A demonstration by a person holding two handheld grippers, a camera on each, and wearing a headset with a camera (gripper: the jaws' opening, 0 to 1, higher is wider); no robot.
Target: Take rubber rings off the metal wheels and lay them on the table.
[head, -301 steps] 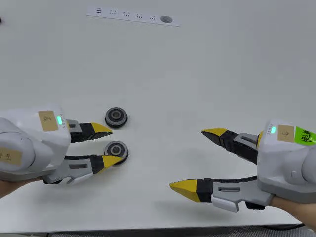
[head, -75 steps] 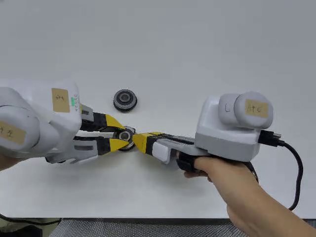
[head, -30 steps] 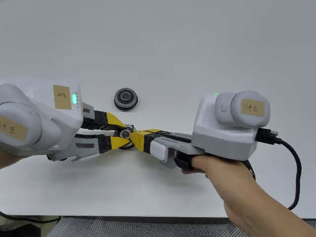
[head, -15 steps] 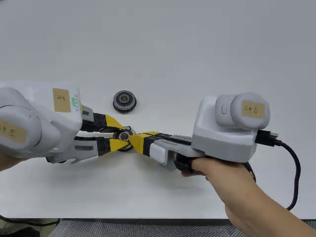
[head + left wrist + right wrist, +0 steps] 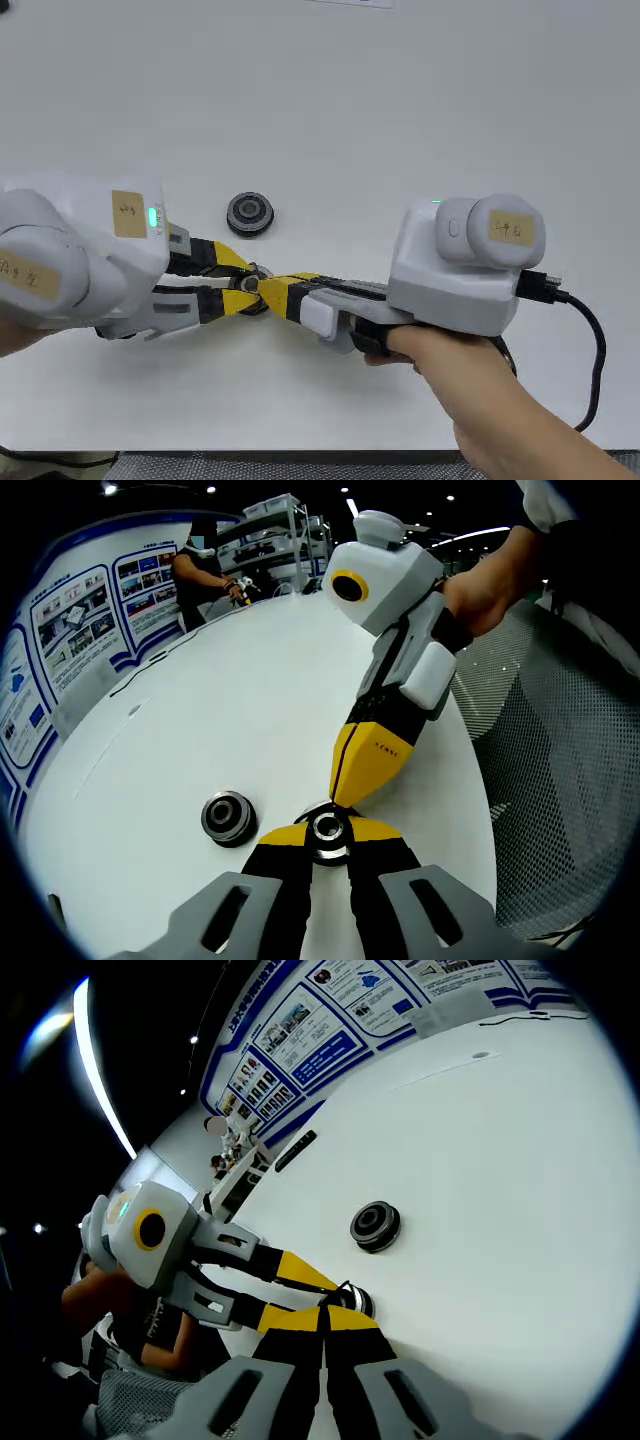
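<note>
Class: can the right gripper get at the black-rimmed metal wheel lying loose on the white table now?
Probably not yet: the right gripper is shut on the black rubber ring of the metal wheel clamped by the left gripper. The loose wheel lies unobstructed.

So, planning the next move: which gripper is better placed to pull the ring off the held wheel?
The right. The left gripper is shut on the wheel, steadying it. The right gripper has its shut tips at the wheel's rim, apparently pinching the ring, so it can likely peel it away.
</note>
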